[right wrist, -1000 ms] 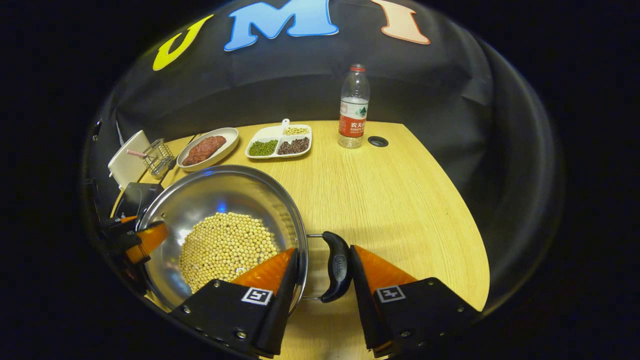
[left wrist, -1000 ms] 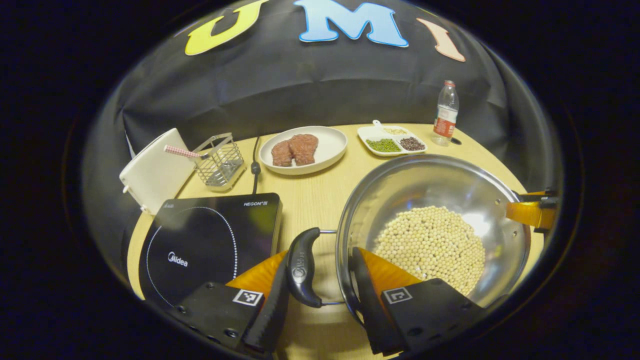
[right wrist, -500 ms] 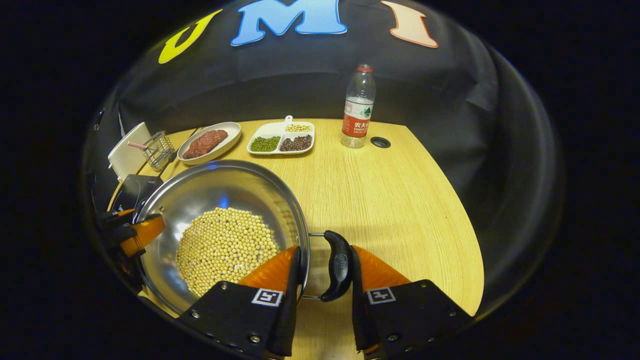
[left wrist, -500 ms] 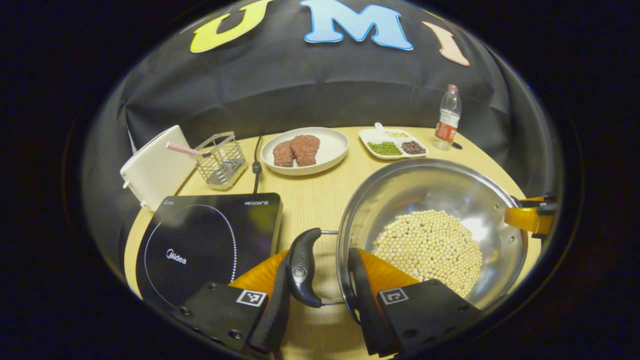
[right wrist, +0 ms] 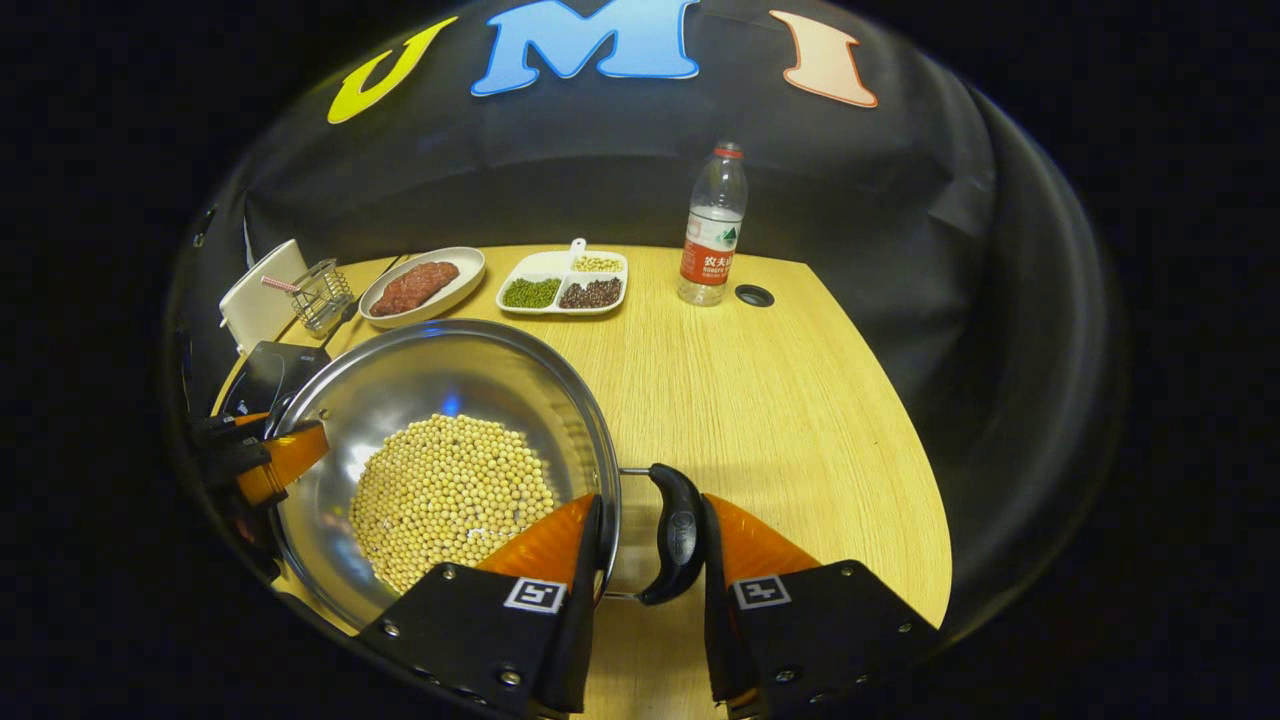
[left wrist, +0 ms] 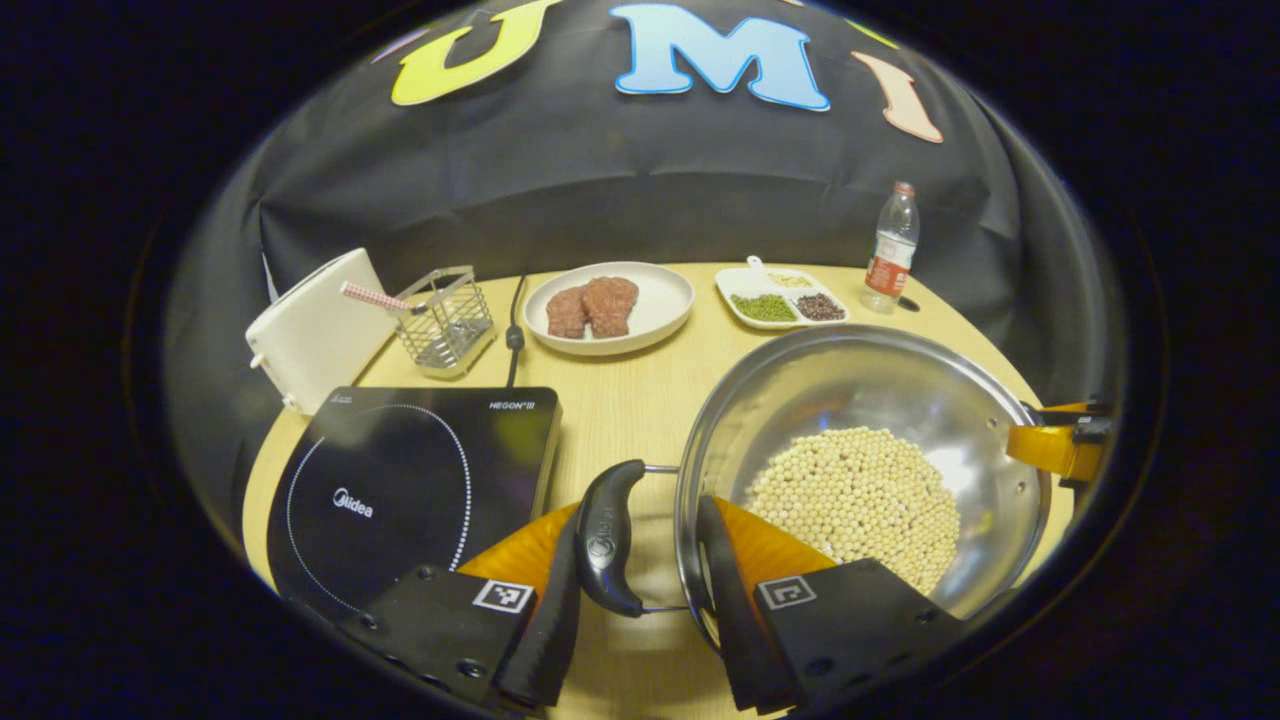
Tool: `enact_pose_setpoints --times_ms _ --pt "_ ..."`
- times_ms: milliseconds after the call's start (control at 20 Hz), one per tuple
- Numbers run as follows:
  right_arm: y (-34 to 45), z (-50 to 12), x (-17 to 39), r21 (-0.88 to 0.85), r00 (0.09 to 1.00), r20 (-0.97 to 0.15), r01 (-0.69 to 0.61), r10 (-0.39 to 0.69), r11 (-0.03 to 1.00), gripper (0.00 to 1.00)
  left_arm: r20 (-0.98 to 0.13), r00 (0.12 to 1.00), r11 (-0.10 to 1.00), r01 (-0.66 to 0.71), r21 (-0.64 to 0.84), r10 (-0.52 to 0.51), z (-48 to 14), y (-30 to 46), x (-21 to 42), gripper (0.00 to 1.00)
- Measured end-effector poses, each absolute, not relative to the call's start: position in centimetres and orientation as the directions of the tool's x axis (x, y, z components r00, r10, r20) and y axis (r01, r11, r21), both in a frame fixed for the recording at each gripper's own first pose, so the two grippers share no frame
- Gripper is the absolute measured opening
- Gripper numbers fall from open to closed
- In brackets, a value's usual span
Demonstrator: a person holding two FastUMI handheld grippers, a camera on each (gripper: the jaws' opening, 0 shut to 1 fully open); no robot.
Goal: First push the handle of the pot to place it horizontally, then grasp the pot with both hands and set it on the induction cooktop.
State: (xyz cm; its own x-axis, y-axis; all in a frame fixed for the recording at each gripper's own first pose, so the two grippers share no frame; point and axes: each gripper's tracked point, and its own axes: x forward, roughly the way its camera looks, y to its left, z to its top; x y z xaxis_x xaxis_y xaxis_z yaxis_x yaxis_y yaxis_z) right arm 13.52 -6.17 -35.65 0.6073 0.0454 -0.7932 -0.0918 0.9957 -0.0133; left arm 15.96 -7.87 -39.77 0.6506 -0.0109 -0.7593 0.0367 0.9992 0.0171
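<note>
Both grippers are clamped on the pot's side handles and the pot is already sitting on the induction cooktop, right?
Not quite. The grippers do hold the pot by its handles, but it is not on the induction cooktop; the left gripper view shows the cooktop bare, off to the pot's side.

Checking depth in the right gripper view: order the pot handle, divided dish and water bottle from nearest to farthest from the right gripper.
1. Pot handle, between the right gripper's fingers.
2. Divided dish, far across the table, left of centre.
3. Water bottle, at the table's back edge, slightly beyond the dish.
</note>
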Motion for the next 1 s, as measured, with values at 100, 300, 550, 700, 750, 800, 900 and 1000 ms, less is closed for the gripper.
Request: enact_pose_setpoints --times_ms 100,300,550,700,750,800,900,1000 --pt "-6.6 -34.9 13.4 -0.01 0.613 -0.789 -0.089 0.047 0.996 0.46 -0.75 0.662 0.999 0.037 0.022 -0.008 -38.8 -8.3 16.1 0.67" --pt "-7.3 -33.6 13.3 -0.01 0.628 -0.777 -0.097 0.053 0.995 0.46 -0.744 0.669 0.999 0.024 0.025 0.002 -37.2 -8.9 15.8 0.63" --pt "-7.4 -32.6 12.7 -0.009 0.646 -0.758 -0.14 0.084 0.99 0.46 -0.736 0.675 0.999 -0.039 0.03 0.048 -35.6 -8.8 13.7 0.67" --pt "-7.3 -31.9 12.3 -0.015 0.652 -0.751 -0.176 0.105 0.984 0.46 -0.727 0.682 0.996 -0.081 0.039 0.084 -34.9 -8.5 12.3 0.67" --pt "-7.1 -31.8 12.2 -0.016 0.651 -0.752 -0.183 0.109 0.983 0.46 -0.725 0.682 0.995 -0.092 0.039 0.092 -34.7 -8.4 11.7 0.67" --pt "-7.0 -31.5 12.0 -0.017 0.653 -0.749 -0.186 0.111 0.982 0.46 -0.727 0.68 0.994 -0.098 0.038 0.095 -34.6 -8.2 11.4 0.7" --pt "-6.5 -31.2 11.5 -0.027 0.653 -0.749 -0.198 0.111 0.98 0.46 -0.724 0.682 0.994 -0.106 0.037 0.099 -34.4 -7.5 11.0 0.67" --pt "-5.6 -30.8 11.3 -0.026 0.655 -0.747 -0.199 0.113 0.98 0.46 -0.721 0.685 0.993 -0.109 0.039 0.103 -34.0 -6.5 10.7 0.7"
